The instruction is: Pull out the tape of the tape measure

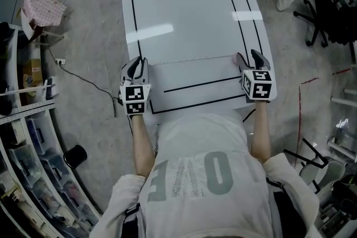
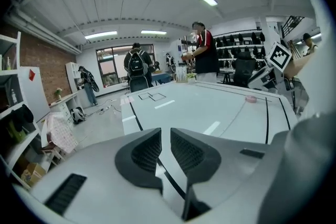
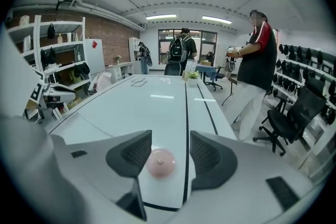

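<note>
Tape measure (image 3: 159, 162) — small, round, pale pink, lying flat on the white table (image 1: 184, 19) at its near right corner, just inside the black border line (image 3: 186, 128) that runs down the table's right side.

My right gripper (image 3: 170, 140) is at that same corner of the table, jaws spread wide. The pink case sits between them, closer to the left pad than the right. The left pad's edge overlaps it in the right gripper view, but I cannot tell whether it touches. Clear table shows between the case and the right pad, so there is no grip on it.

My left gripper (image 2: 165, 136) rests at the table's near left corner, well apart from the tape measure. Jaws clenched, only a thin slit between the pads, nothing in them.

No tape shows outside the case.

Off the table's right side — a person in a red and black top (image 3: 257, 60) standing close by, and a black office chair (image 3: 294, 118) nearer me. Beyond the table's far end, a person with a backpack (image 3: 178, 50).
</note>
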Demonstrator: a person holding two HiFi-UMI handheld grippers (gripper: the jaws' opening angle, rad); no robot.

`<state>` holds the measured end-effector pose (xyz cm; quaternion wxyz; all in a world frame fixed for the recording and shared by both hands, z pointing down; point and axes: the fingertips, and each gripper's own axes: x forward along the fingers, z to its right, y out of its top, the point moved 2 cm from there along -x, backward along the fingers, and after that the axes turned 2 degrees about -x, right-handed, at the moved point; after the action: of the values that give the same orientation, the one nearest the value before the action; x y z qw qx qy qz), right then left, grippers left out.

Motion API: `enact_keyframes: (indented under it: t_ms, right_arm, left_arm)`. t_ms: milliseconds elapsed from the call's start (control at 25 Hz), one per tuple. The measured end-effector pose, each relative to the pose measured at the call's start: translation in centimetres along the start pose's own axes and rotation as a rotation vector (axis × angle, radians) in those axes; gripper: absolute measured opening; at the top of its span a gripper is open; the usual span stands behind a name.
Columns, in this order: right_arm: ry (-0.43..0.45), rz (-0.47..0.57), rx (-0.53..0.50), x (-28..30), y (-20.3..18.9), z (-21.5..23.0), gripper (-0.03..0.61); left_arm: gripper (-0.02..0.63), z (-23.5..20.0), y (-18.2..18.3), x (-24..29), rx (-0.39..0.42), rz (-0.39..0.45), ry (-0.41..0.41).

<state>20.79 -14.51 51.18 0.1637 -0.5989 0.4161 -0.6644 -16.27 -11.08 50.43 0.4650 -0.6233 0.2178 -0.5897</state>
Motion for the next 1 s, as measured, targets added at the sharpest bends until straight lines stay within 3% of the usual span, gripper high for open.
enact_keyframes:
  t_ms: [200,440,720,1000]
  right_arm:
    - [-0.053,0.127,-0.028,-1.7,4.5,0.4,0.232]
    - [-0.063,0.294,-0.048,-4.3,9.7,-0.2,0.229]
    - [-0.023,0.572,-0.047,-9.7,16.0,-3.0,0.081]
    - [0.032,0.711,-0.109,-12.3,19.5,-6.7,0.043]
  left_arm:
    - [0.031,-1.7,5.1,-1.5,0.052,0.125,0.085]
    - [0.031,-2.4,11.9,-4.4,0.054,0.33,0.15]
    - [0.031,-1.4,19.0,-8.9,0.036,0.578,0.17]
    - [0.029,1.2,22.9,-11.2,0.047,0.707,0.185]
